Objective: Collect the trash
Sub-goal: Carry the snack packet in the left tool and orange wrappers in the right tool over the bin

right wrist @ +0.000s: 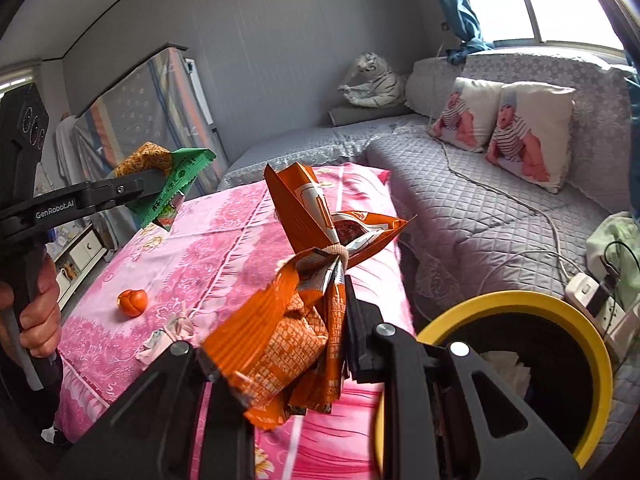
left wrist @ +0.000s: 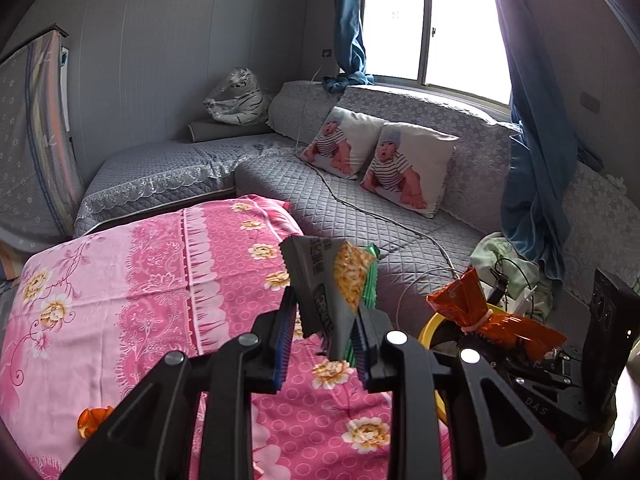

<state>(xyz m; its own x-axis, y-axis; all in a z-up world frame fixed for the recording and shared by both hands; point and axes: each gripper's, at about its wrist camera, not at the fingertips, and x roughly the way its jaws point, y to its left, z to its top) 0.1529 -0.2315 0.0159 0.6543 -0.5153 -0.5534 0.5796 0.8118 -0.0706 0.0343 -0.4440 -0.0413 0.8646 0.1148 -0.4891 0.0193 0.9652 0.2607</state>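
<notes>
The left gripper (left wrist: 322, 344) had its jaws clenched on a green and grey snack wrapper (left wrist: 328, 280), which stood up between them above the pink flowered cloth (left wrist: 160, 280) covering the worktop. The right gripper (right wrist: 280, 344) had its jaws clamped on an orange snack bag (right wrist: 304, 280) tied at the middle with a pale band, its crumpled ends fanning out ahead of and below the jaws. To the right of those jaws, just beside them, sat a yellow-rimmed bin (right wrist: 600, 344) with white paper inside. Ahead and left of the right jaws, an orange peel (right wrist: 133, 302) and a crumpled pale wrapper (right wrist: 166, 340) lay on the cloth.
</notes>
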